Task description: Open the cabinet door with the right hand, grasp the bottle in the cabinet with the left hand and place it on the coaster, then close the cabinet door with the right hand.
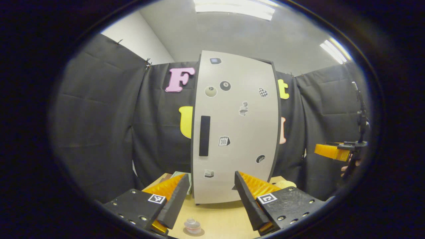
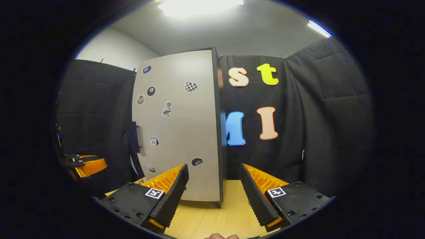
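Observation:
The cabinet [image 1: 239, 132] stands on the wooden table with its light grey, sticker-dotted door shut, so its inside is hidden. A black vertical handle [image 1: 205, 136] sits near the door's left edge. My left gripper [image 1: 211, 175] is open and empty, facing the door from a short way off. In the right gripper view the cabinet door [image 2: 176, 132] is seen at an angle, its handle [image 2: 133, 137] on the far left edge. My right gripper [image 2: 213, 166] is open and empty in front of the door's right corner. A round tan disc [image 1: 285, 183], maybe the coaster, lies by the cabinet's right base.
A small clear object [image 1: 192, 225] sits on the table [image 1: 219, 219] between my left fingers. Something green [image 1: 179, 174] peeks out behind the left finger. The right gripper [image 1: 332, 151] hangs at the far right, and the left gripper [image 2: 88, 166] at the far left. Black cloth walls surround the table.

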`<move>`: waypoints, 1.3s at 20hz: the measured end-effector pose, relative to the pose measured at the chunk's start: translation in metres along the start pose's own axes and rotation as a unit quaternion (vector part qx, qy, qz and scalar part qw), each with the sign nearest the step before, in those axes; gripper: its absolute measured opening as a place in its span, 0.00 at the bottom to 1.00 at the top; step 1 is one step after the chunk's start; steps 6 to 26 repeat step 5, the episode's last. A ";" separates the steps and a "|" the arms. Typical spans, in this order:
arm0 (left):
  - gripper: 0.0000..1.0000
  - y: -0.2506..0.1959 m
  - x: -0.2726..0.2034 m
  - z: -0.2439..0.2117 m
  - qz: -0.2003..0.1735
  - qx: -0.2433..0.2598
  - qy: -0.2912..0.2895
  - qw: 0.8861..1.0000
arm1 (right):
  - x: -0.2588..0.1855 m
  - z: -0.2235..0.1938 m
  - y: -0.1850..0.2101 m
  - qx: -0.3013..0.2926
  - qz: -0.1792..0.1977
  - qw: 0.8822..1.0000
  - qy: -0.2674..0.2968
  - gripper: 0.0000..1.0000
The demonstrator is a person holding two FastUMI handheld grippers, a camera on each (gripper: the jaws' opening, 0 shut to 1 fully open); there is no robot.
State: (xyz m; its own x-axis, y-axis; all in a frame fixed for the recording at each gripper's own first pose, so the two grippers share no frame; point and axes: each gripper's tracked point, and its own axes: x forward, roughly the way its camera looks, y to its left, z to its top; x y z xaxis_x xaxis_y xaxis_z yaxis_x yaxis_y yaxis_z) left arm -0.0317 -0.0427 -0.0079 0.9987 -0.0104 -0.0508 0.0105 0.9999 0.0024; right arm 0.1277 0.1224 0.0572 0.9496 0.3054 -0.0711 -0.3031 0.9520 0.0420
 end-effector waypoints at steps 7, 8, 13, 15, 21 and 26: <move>0.83 0.014 0.013 0.005 -0.007 -0.026 -0.005 1.000 | 0.003 0.000 -0.004 -0.006 -0.022 1.000 -0.003 0.97; 0.83 0.014 0.013 0.005 -0.007 -0.026 -0.005 1.000 | 0.003 0.000 -0.004 -0.006 -0.022 1.000 -0.003 0.97; 0.83 0.014 0.013 0.005 -0.007 -0.026 -0.005 1.000 | 0.003 0.000 -0.004 -0.006 -0.022 1.000 -0.003 0.97; 0.83 0.014 0.013 0.005 -0.007 -0.026 -0.005 1.000 | 0.003 0.000 -0.004 -0.006 -0.022 1.000 -0.003 0.97; 0.83 0.014 0.013 0.005 -0.007 -0.026 -0.005 1.000 | 0.003 0.000 -0.004 -0.006 -0.022 1.000 -0.003 0.97; 0.83 0.014 0.013 0.005 -0.007 -0.026 -0.005 1.000 | 0.003 0.000 -0.004 -0.006 -0.022 1.000 -0.003 0.97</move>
